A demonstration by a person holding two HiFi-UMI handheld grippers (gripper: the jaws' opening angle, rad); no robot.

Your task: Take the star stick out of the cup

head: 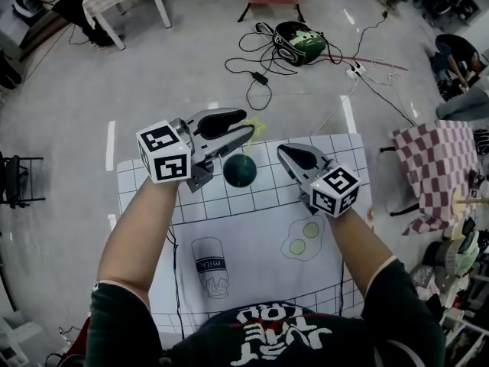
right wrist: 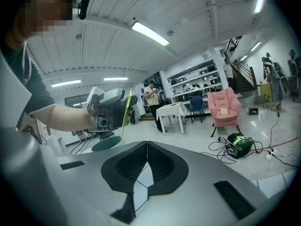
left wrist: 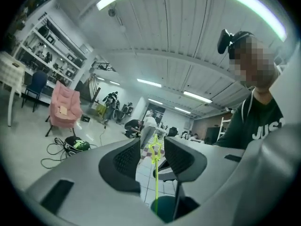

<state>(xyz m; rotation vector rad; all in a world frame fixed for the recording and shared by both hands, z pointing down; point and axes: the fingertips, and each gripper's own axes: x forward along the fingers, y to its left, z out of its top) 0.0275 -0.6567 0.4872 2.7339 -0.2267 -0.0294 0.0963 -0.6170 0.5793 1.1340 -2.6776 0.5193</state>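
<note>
Star stick [left wrist: 155,150] stands in the green cup [head: 240,170] on the worktop [head: 244,224], ungripped between the open jaws of the left hand-held gripper [head: 249,125]. The right hand-held gripper [right wrist: 147,149] is closed and empty. Gripping and lifting remain.

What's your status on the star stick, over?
Left gripper open, jaws either side of star stick, not gripping. Right gripper shut, empty. Stick stands in cup, nothing in the way.
</note>
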